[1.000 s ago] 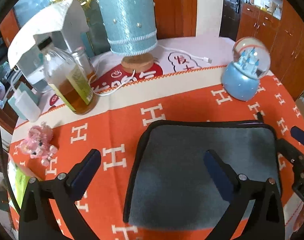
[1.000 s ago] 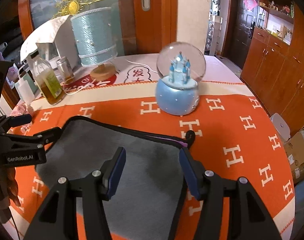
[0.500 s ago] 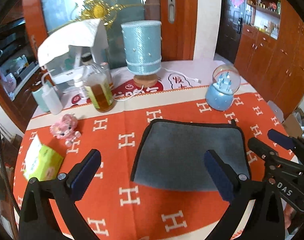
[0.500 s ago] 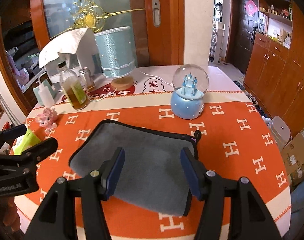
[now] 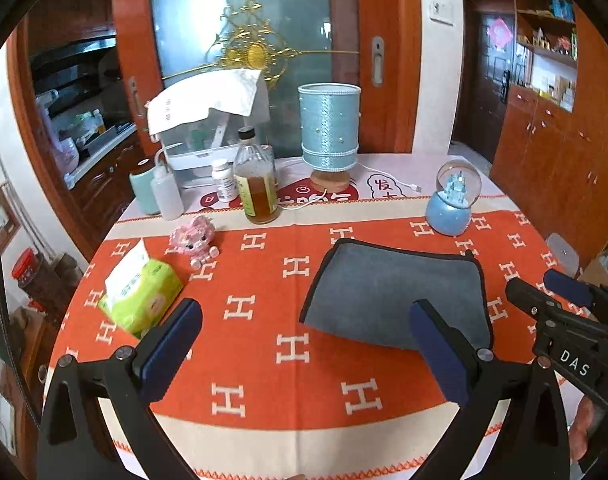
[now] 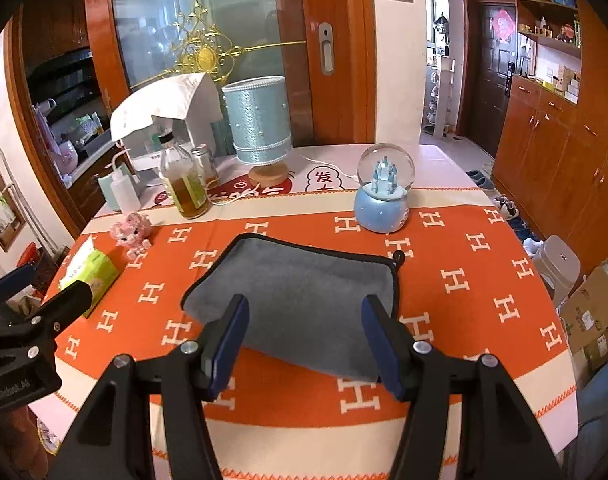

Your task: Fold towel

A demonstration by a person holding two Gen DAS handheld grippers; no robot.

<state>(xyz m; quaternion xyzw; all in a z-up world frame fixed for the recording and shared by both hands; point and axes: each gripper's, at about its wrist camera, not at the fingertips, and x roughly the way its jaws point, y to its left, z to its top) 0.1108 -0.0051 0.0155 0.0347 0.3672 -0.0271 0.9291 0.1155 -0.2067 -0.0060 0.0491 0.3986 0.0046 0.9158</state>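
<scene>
Claws (image 5: 304,344) (image 6: 305,338) open above folded towel (image 6: 304,296).

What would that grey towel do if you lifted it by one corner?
The grey towel would probably droop limply: it lies flat and soft on the tablecloth. Its plush surface should grip well, not slip. Likely light; the folded layers might fall open.

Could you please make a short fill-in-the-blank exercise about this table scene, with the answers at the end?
1. The towel on the tablecloth is ____ in colour.
2. Both the left gripper and the right gripper are ____ and hold nothing.
3. The snow globe has a small ____ inside.
4. The tissue pack is ____ in colour.

Answers: grey; open; castle; green
</scene>
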